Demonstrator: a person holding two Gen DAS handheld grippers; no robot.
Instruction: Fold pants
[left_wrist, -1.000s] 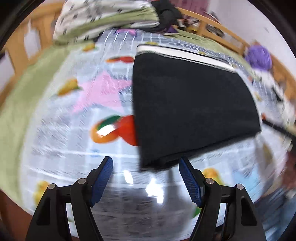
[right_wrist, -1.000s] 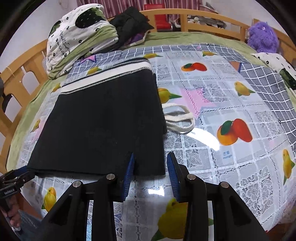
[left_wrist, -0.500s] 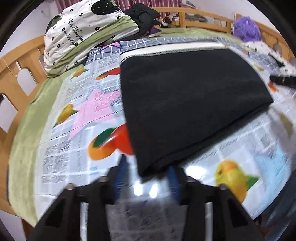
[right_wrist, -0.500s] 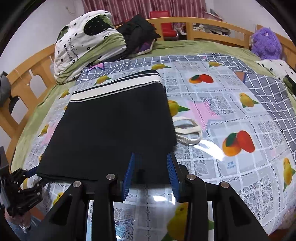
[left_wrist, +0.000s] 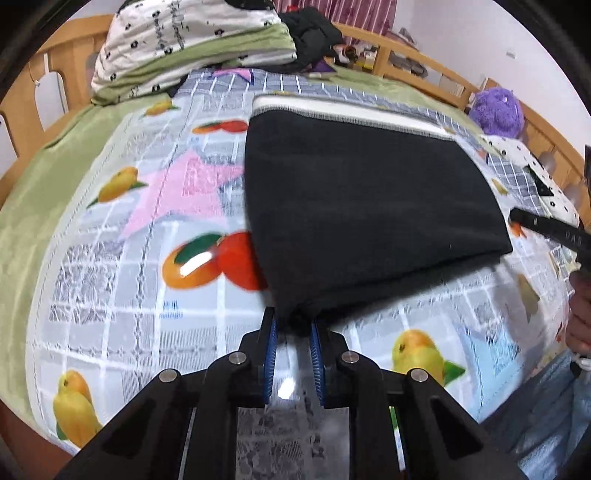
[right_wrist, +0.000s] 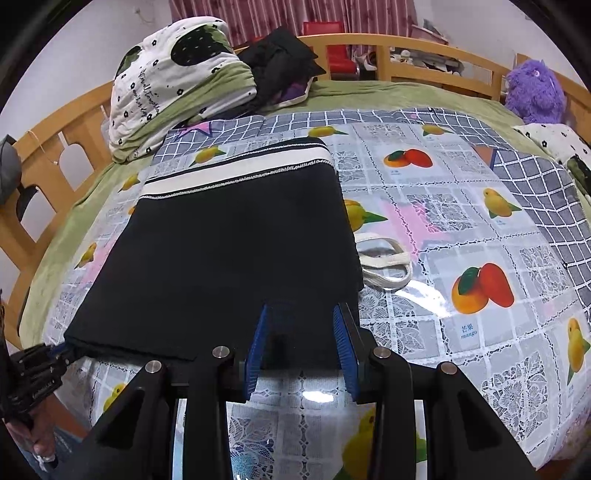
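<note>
The black pants (left_wrist: 362, 206) lie folded flat on the fruit-print tablecloth (left_wrist: 122, 288), white-striped waistband at the far end. My left gripper (left_wrist: 291, 332) is shut on the pants' near left corner. In the right wrist view the pants (right_wrist: 229, 254) fill the middle, and my right gripper (right_wrist: 301, 332) is around the near right edge, jaws partly closed with the cloth between the pads (right_wrist: 341, 343). The left gripper (right_wrist: 40, 365) shows at that view's lower left, at the pants' corner.
A white drawstring cord (right_wrist: 384, 266) lies beside the pants' right edge. Folded bedding (right_wrist: 173, 81) and dark clothes (right_wrist: 280, 62) sit at the far end by the wooden bed rail (right_wrist: 406, 55). A purple plush toy (right_wrist: 535, 88) sits far right.
My left gripper moved in to the pants' near corner and shut from wide open. My right gripper slid forward, so the pants' edge lies between its pads.
</note>
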